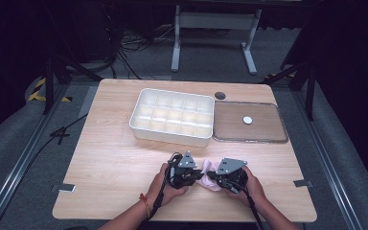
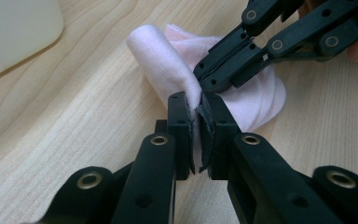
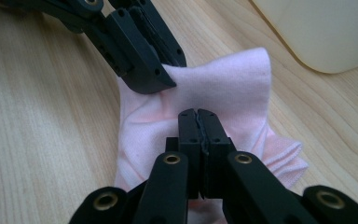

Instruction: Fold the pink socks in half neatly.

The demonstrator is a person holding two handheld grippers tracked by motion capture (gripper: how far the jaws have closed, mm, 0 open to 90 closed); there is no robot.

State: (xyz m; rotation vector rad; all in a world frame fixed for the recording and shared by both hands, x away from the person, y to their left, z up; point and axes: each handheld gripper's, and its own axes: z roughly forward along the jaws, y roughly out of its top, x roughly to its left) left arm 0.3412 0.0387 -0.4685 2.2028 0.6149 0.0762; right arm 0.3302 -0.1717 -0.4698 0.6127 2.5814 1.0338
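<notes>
Both hand-held grippers are clenched on one pink cloth [image 1: 208, 175], which lies on the counter [image 1: 105, 158] just in front of the white divided tray [image 1: 172, 116], on the person's side of it. The left hand-held gripper [image 2: 196, 106] has its jaws pinched nearly together on a rolled edge of the cloth. The right hand-held gripper [image 3: 198, 113] has its jaws pressed flat together on a raised fold of the same cloth.

The high view takes in the tray's many small compartments and, touching the tray's right side, one clear lid [image 1: 250, 122] with a white disc [image 1: 247, 120] on it. The gripper views show the cloth's folded layers and each other's jaws close up.
</notes>
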